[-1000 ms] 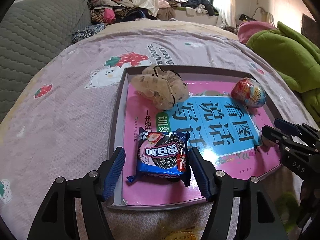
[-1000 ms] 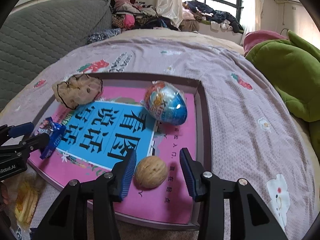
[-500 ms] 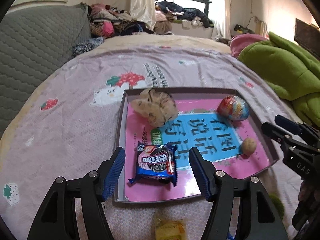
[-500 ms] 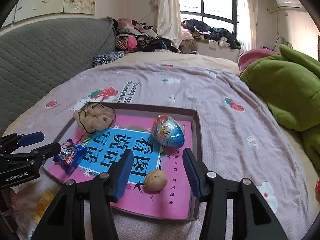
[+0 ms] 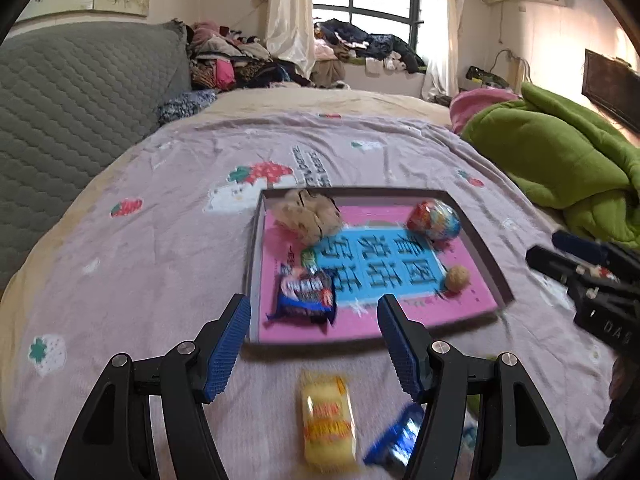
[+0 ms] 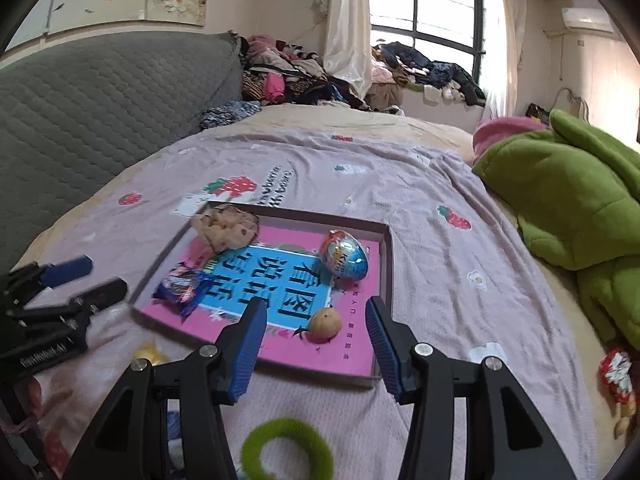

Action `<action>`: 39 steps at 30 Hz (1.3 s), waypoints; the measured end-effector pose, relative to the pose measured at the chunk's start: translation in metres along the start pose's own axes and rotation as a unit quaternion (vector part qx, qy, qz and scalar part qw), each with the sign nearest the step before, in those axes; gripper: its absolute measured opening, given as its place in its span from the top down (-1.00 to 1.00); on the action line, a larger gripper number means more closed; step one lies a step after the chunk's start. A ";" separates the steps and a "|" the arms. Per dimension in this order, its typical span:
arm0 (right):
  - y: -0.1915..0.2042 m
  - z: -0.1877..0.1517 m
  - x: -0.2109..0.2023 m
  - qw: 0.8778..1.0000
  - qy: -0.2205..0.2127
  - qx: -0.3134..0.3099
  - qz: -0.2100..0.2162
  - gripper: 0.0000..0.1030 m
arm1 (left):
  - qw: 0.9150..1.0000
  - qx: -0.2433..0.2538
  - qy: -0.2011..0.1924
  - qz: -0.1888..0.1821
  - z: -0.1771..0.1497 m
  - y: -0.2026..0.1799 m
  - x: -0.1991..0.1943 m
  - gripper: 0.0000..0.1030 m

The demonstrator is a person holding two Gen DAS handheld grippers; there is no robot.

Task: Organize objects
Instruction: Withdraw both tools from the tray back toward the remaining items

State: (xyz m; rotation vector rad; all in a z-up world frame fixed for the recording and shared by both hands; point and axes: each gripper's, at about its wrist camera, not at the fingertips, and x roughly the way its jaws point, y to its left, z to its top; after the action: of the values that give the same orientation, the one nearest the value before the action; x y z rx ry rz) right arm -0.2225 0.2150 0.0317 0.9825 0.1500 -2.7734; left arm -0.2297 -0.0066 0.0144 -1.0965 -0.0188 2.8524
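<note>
A shallow box tray (image 5: 486,254) (image 6: 382,280) with a pink and blue book inside lies on the bed. In it are a blue cookie packet (image 5: 306,294) (image 6: 182,285), a beige scrunchie (image 5: 306,214) (image 6: 226,226), a foil egg (image 5: 436,218) (image 6: 345,254) and a walnut (image 5: 457,278) (image 6: 326,323). My left gripper (image 5: 314,344) is open and empty, hovering before the tray's near edge. My right gripper (image 6: 316,344) is open and empty, just short of the walnut. A yellow snack packet (image 5: 328,424) and a blue packet (image 5: 396,438) lie near the left gripper. A green hair tie (image 6: 286,452) lies under the right gripper.
A green quilt (image 5: 560,164) (image 6: 580,200) is heaped at the right. A grey quilted headboard (image 5: 72,100) stands at the left. Clothes are piled by the window (image 6: 320,76). A red packet (image 6: 616,372) lies at the bed's right edge.
Both grippers have drawn back and up from the tray, leaving the cookie packet and the walnut in it. More loose items on the bed have come into view.
</note>
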 end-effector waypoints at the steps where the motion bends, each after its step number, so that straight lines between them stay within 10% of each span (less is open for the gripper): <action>1: 0.001 0.000 -0.008 1.000 -0.005 -0.002 -0.001 0.01 | 1.000 -0.001 0.002 -0.002 -0.002 -0.001 -0.005 -0.31; 21: 0.010 -0.022 -0.112 0.999 -0.021 0.001 0.029 -0.11 | 0.999 0.018 -0.028 0.028 -0.027 -0.010 -0.149 -0.31; 39: -0.002 -0.051 -0.128 0.999 -0.009 0.019 0.039 -0.21 | 0.999 0.026 -0.012 0.024 -0.069 -0.038 -0.169 -0.31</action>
State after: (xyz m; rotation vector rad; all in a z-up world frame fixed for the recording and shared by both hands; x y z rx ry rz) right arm -0.0944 0.2446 0.0728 0.9502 0.0556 -2.7220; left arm -0.0558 0.0158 0.0779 -1.0679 0.0814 2.8911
